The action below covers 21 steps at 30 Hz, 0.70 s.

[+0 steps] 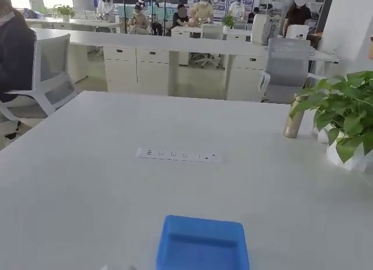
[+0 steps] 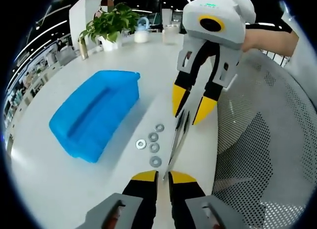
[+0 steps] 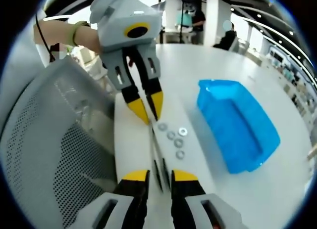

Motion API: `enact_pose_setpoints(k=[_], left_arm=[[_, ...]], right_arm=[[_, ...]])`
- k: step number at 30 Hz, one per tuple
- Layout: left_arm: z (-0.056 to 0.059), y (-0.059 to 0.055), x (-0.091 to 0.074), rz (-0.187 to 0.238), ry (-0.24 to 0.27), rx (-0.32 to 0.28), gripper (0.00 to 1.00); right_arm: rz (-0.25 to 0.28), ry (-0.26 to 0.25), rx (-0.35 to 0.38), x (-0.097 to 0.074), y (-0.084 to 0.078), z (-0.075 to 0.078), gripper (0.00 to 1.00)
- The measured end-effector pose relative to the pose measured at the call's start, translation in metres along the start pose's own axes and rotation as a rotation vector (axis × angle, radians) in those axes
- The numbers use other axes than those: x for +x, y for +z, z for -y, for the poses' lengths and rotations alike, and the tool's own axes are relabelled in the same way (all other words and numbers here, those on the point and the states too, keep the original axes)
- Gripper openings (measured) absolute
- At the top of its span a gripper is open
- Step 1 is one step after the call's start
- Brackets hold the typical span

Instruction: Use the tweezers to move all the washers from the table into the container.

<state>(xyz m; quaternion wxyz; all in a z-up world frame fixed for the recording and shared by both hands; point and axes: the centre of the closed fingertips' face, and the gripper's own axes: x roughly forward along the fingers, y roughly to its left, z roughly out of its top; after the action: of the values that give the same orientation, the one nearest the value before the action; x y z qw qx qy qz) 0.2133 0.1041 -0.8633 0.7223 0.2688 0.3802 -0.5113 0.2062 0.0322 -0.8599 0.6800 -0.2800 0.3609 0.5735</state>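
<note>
Slim metal tweezers point(image 2: 177, 142) point(image 3: 157, 157) span the space between my two grippers, just above the white table. The left gripper point(image 2: 163, 177) point(image 3: 149, 112) is shut on their narrow end. The right gripper point(image 3: 159, 175) point(image 2: 190, 108) faces it and is shut on the wider end. Several small steel washers point(image 2: 154, 142) point(image 3: 175, 139) lie in a loose cluster on the table beside the tweezers. A blue rectangular container point(image 2: 94, 113) point(image 3: 237, 122) point(image 1: 203, 244) stands just past the washers, with nothing visible inside it.
A grey mesh chair back point(image 2: 267, 140) point(image 3: 59, 140) stands close against the table edge by the grippers. Further back on the table point(image 1: 87, 182) are a white power strip point(image 1: 178, 155), a potted plant point(image 1: 347, 115) and a bottle point(image 1: 293, 119).
</note>
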Motion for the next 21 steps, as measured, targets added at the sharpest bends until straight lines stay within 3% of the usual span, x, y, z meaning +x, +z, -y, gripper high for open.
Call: enact_pose_setpoints(k=[9,15,19,21], left_arm=[[0.003,0.002,-0.003,-0.001,0.001,0.068,0.0],[0.012,0.02,-0.028,0.074,-0.002,0.08,0.0],[0.017,0.03,-0.046,0.118,0.0,0.093,0.0],[0.02,0.035,-0.054,0.128,0.008,0.103,0.0]], right_arm=[[0.006,0.009,-0.01,0.003,0.0,-0.001,0.13],[0.023,-0.007,-0.033,0.001,0.003,0.0,0.13],[0.066,-0.003,-0.123,-0.005,0.01,-0.003,0.12],[0.074,0.006,-0.119,-0.008,0.011,-0.005,0.11]])
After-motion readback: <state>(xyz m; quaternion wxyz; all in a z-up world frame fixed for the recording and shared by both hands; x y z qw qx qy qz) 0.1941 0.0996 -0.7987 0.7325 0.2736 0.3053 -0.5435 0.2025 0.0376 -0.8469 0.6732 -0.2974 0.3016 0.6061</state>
